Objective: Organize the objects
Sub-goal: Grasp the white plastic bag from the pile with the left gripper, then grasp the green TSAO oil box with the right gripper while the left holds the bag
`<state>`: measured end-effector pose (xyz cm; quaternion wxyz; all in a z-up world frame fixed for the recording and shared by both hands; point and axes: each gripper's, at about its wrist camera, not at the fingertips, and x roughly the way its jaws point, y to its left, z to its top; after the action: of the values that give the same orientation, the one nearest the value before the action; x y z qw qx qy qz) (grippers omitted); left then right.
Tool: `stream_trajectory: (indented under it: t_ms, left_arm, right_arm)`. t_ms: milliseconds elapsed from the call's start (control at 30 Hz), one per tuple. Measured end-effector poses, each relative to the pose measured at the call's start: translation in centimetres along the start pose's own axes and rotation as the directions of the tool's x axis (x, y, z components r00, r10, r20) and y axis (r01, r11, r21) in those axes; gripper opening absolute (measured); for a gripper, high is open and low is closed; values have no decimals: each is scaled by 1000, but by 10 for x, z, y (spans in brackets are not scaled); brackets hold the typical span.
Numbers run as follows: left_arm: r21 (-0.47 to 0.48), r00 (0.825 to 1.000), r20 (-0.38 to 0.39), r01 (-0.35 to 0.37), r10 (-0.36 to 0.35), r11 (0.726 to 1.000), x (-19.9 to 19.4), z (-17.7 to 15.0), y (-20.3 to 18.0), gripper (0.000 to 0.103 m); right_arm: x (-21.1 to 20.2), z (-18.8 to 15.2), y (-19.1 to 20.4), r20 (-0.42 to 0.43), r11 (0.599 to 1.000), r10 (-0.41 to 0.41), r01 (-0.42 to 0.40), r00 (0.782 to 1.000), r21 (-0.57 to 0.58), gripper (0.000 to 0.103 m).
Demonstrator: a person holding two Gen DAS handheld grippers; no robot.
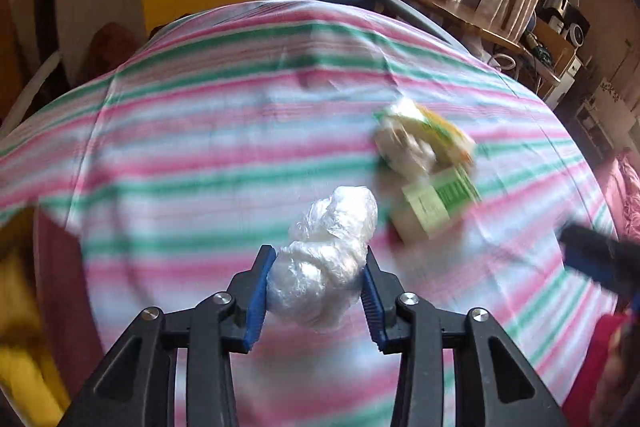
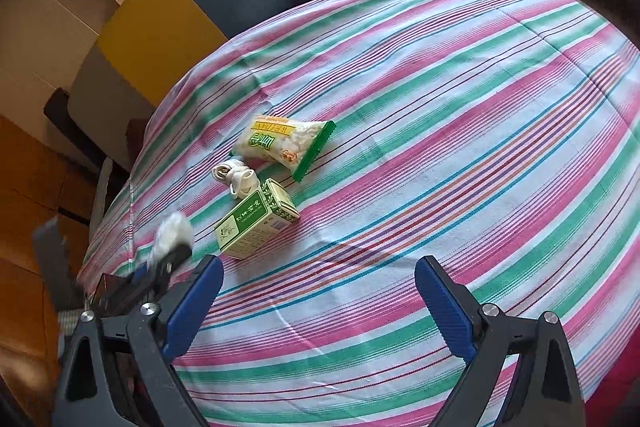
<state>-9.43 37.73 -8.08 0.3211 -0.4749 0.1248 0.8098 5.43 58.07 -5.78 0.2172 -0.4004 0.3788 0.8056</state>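
Left gripper (image 1: 318,273) clamps a crumpled clear plastic bag (image 1: 328,251) above the striped tablecloth (image 2: 440,107); right gripper (image 2: 318,291) hangs with jaws wide apart over bare cloth. Near the cloth's left edge lie a snack packet (image 2: 280,143), green box (image 2: 256,223) and white cord (image 2: 236,177).

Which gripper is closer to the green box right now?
Left. The left gripper, shut on a crumpled plastic bag, is just beside the green box; the open right gripper hangs farther back.

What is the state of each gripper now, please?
Left gripper: closed on the crumpled plastic bag.
Right gripper: open, holding nothing.
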Motion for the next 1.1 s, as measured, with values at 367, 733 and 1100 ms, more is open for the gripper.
stream_trajectory:
  t_ms: [367,733,1100]
  left_arm:
    - [37,1000,-23,4,-3,999,-32,-96,-20,41]
    - [88,1000,21,14,-16,996,-35,-106,-19,41]
    - [59,998,33,57,-59,997,-32,-105,-11,41]
  right_arm:
    - [5,-4,7,-23,999,8,-9,1000,-45,97]
    - [23,-23,39,-38,962,-49,37,998,-271,98]
    - [64,5,76,-34,884,-147,116,989,-452,103]
